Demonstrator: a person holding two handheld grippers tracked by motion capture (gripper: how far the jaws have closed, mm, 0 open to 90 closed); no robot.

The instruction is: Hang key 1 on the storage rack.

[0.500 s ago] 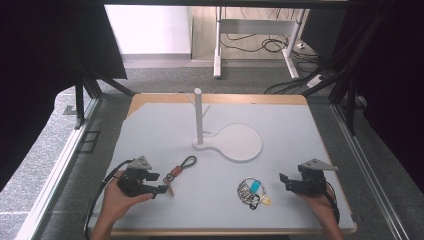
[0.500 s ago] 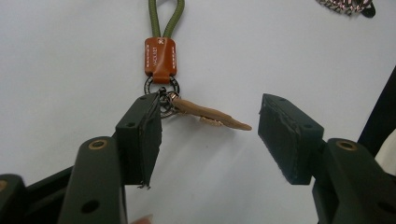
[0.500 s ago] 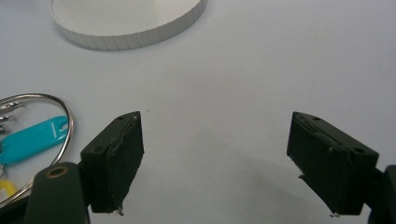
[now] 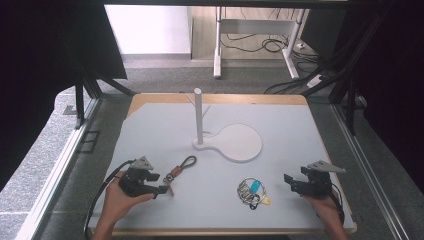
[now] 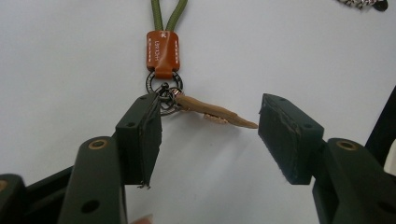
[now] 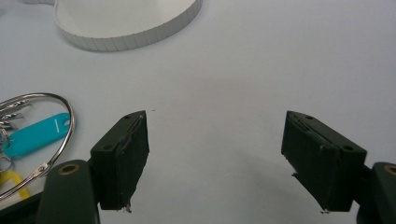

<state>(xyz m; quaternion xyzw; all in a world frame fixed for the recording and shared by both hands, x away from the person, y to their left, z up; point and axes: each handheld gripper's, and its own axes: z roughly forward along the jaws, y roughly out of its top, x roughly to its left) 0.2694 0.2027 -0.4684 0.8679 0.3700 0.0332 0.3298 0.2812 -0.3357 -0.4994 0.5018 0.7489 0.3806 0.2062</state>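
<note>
A pale grey table with a wooden edge takes up the middle of the room, with dark floor and cables behind it. Near its centre sits a white stand: a flat base with a round lobe and an upright post with a small side peg.

From the near edge come two hands, each with a black gripper. The left gripper lies low at the front left, pointing right. Its jaws are wide apart and hold nothing. In the left gripper view they straddle a keychain: one jaw sits right at the dark rings, the other just off the tip of a bronze key lying flat between them. Beyond the rings are an orange leather tab and a green cord loop stretching away. In the high view the keychain runs diagonally from the gripper toward the stand.

The right gripper sits at the front right, pointing left, jaws spread wide with only bare table between them. A key ring lies to its left, apart from it, carrying a teal tag, a yellow tag and some metal keys. In the right gripper view the stand's base edge shows farther off.
</note>
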